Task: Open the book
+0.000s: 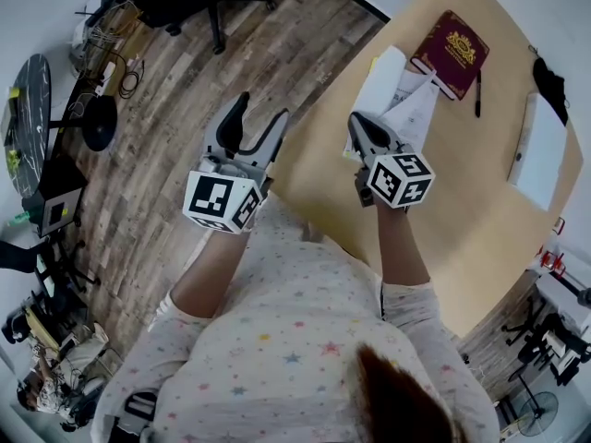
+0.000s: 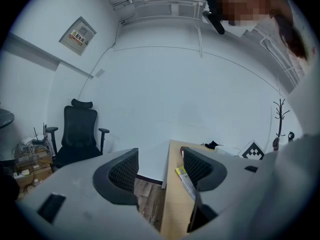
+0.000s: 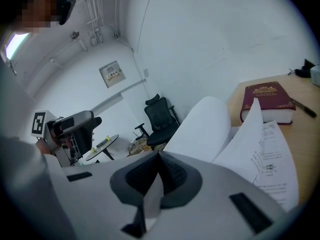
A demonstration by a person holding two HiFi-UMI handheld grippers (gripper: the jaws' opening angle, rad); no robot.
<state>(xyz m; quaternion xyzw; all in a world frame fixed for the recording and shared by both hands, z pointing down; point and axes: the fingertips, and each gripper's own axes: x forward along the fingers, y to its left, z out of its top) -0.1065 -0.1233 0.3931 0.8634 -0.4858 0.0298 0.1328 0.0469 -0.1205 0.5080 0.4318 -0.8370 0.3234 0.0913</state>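
Jaws of your left gripper (image 1: 261,109) stand spread with nothing between them, above the floor (image 1: 185,81) just beside the table (image 1: 462,210) edge. Your right gripper (image 1: 363,127) has its jaws pressed together on a white page (image 1: 386,79) of the booklet (image 1: 416,109) that lies on the table, and holds that page raised in a curve. Farther right, the red book (image 1: 450,52) lies closed and flat, with a pen (image 1: 477,93) just beside it.
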